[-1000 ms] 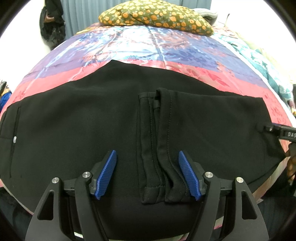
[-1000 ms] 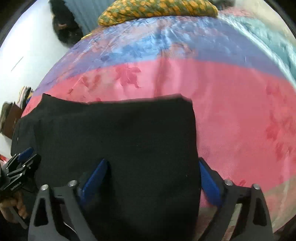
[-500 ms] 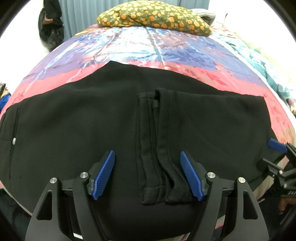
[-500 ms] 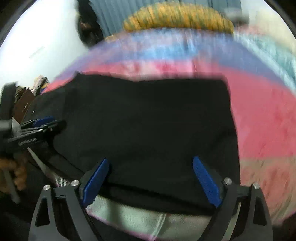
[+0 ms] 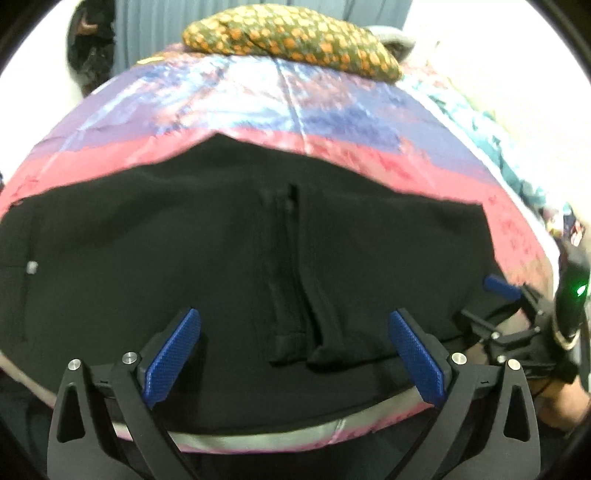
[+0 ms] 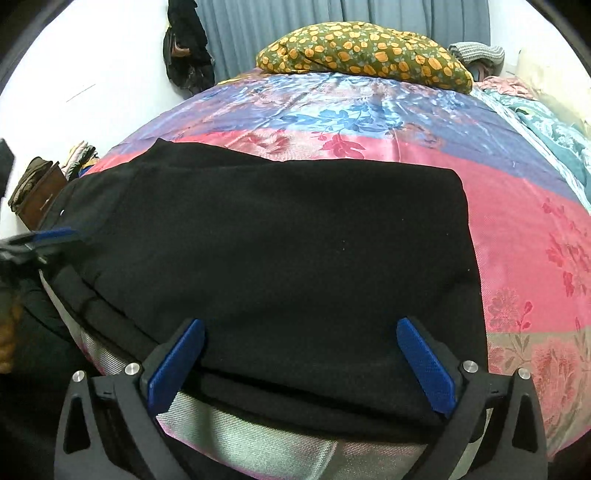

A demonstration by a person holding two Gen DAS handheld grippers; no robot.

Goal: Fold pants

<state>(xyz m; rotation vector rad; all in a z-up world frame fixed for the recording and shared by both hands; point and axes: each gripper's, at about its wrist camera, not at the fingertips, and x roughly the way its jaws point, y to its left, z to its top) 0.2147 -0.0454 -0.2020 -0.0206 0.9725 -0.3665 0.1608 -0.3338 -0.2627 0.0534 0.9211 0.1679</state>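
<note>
Nearest the lens in each wrist view, the blue pads stand wide apart with nothing between them. The left gripper [image 5: 293, 354] hovers over the near edge of the black pants [image 5: 221, 240], its jaws straddling the doubled hem ends [image 5: 306, 343] that lie side by side close to the bed's edge. The right gripper [image 6: 299, 363] hangs over the right end of the garment, just above its near edge, and grips no cloth.

The pants lie flat across the near part of a satin bedspread [image 6: 517, 221], running left to right, with a small pale button [image 5: 32, 267] visible towards the left end. The legs appear laid one over the other, so the lengthwise fold looks done — the step in hand seems to be the approach for a crosswise fold.

The next move likely calls for both grippers to drop onto the near edge, close on all layers at once, and carry one end across to the other without dragging the slippery cover; pinching only the top layer would pull the stack apart.

Farther back, a patterned pillow [image 6: 365, 51] rests at the head of the bed, before a grey curtain [image 6: 258, 26]
</note>
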